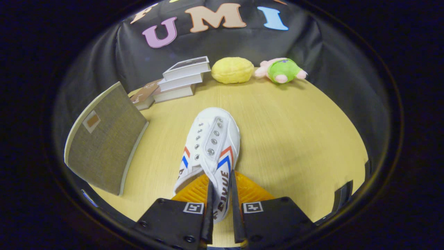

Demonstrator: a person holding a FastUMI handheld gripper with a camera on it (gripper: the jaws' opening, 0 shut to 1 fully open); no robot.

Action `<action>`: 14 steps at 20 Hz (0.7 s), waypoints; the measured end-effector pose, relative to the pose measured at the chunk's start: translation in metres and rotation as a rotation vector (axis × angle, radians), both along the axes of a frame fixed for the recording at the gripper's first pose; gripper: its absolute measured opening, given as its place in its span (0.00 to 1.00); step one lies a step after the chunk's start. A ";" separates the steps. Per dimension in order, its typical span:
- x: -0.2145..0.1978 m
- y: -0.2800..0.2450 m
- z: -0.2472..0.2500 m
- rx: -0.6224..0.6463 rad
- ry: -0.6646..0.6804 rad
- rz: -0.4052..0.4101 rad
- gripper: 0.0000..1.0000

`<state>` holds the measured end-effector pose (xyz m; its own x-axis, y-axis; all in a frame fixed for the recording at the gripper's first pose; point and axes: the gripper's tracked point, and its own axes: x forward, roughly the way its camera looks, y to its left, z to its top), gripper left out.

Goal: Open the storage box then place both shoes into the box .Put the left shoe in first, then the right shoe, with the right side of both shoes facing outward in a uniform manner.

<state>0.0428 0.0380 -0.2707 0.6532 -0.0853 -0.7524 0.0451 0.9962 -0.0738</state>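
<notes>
While gripper [221, 194] clamps white sneaker [211, 149] side wall, shoe's long axis runs straight ahead; storage box [104, 139] ahead-left of shoe.

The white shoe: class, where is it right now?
In the gripper view the white shoe is pinched between the claw fingers, toe pointing toward the books, with the grey box lid beside it.

A white canvas shoe with red and blue chevrons [212, 146] lies mid-desk, toe pointing away. The grey fabric storage box's lid [104, 139] stands raised near the desk's left edge.
</notes>
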 end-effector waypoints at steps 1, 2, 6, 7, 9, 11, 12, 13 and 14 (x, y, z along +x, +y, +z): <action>0.000 -0.001 0.001 0.008 -0.005 -0.007 0.27; 0.000 0.000 0.001 0.018 -0.014 -0.014 0.27; 0.000 -0.007 0.001 0.109 -0.041 -0.071 0.14; 0.001 -0.011 -0.001 0.125 -0.048 -0.092 0.11; -0.001 -0.012 0.001 0.221 -0.054 -0.137 0.06; 0.000 -0.015 0.000 0.317 -0.058 -0.175 0.06; 0.000 -0.017 -0.001 0.373 -0.057 -0.199 0.06; 0.000 -0.017 -0.002 0.424 -0.053 -0.214 0.06; 0.000 -0.017 -0.002 0.475 -0.048 -0.234 0.06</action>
<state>0.0426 0.0212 -0.2731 0.6922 0.1098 -0.7133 0.2624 0.8824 0.3905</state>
